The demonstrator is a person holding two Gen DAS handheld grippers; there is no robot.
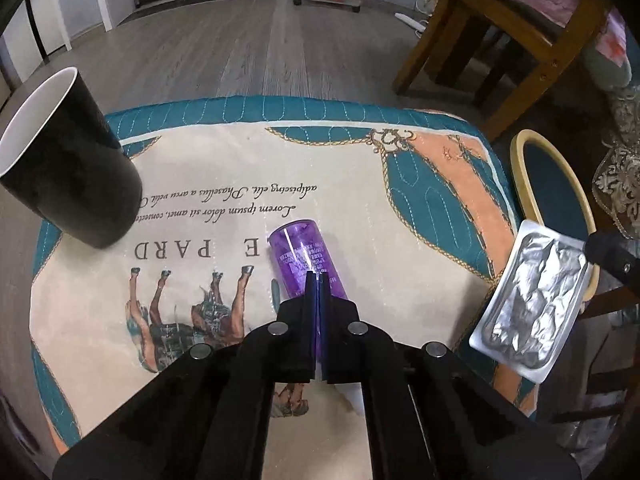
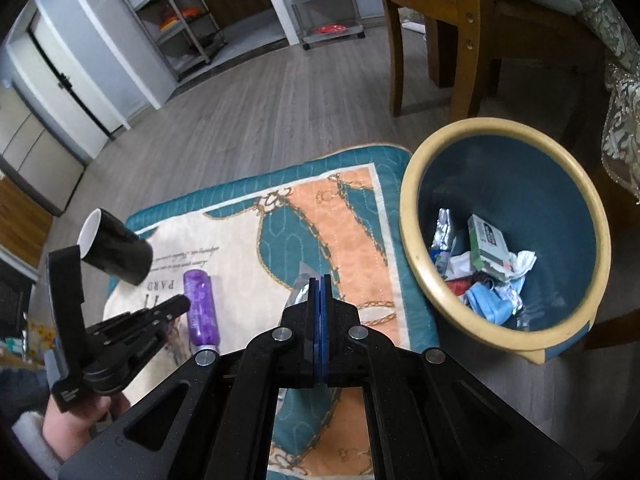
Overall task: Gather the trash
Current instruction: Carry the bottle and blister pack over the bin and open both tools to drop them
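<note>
- The mat [image 1: 248, 208] on the floor carries the print "Lorem ipsum dolor sit amet" and "PARD".
- The bin [image 2: 416, 216] stands just off the mat's right edge, with trash inside.
- A black cup [image 1: 76, 172] lies tipped at the mat's far left corner.
- The left gripper [image 1: 318, 280] is closed, its tips over the purple bottle [image 1: 298, 252] lying mid-mat; a grip cannot be told.
- The right gripper [image 2: 319, 285] pinches a foil pack [image 1: 532, 304] near the bin.

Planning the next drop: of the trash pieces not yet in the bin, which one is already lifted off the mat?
The silver foil tray, pinched at its edge by the right hand-held gripper. The purple bottle and black cup lie on the mat.
</note>
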